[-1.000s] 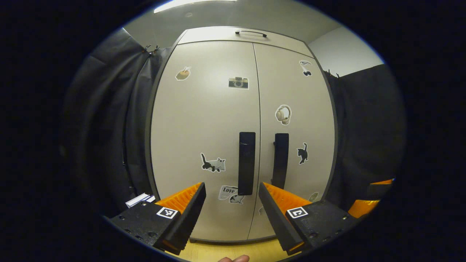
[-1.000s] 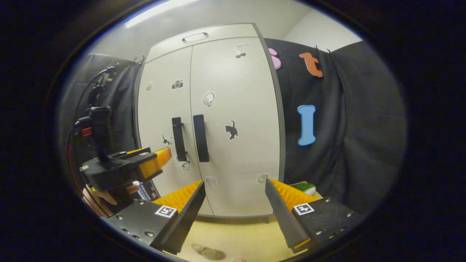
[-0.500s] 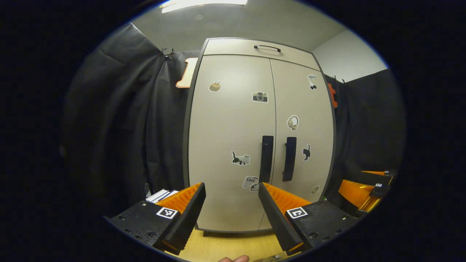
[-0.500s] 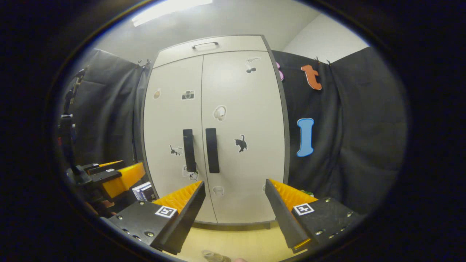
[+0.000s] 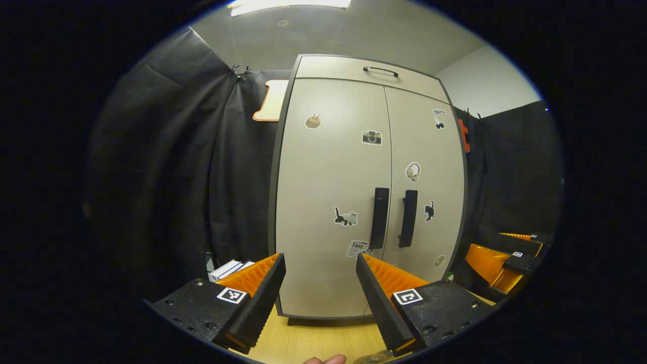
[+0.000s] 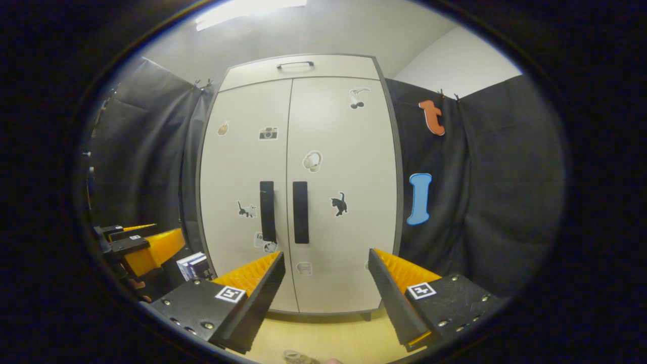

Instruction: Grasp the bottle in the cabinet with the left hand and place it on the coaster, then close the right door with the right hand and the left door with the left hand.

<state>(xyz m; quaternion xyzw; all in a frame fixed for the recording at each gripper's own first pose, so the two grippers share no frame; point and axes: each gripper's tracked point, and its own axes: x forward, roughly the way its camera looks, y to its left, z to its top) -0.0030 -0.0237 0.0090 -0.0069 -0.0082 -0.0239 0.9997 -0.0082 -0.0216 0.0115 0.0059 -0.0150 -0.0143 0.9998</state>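
Before the shut cabinet (image 5: 354,202), both grippers empty, jaws wide.
Hook left gripper (image 5: 318,298) behind left handle (image 5: 380,217); pull straight.

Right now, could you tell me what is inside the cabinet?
Nothing inside can be seen: the cabinet has its left door and right door both shut, hiding the interior. Any bottle in there is covered.

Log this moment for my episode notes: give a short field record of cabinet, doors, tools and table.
cabinet: upright on table, stickers on front
left door: shut
right door: shut
handles: two dark vertical bars beside the centre seam
left tool: open, empty, away from cabinet
right tool: open, empty, away from cabinet
table: pale wood
books: left of cabinet
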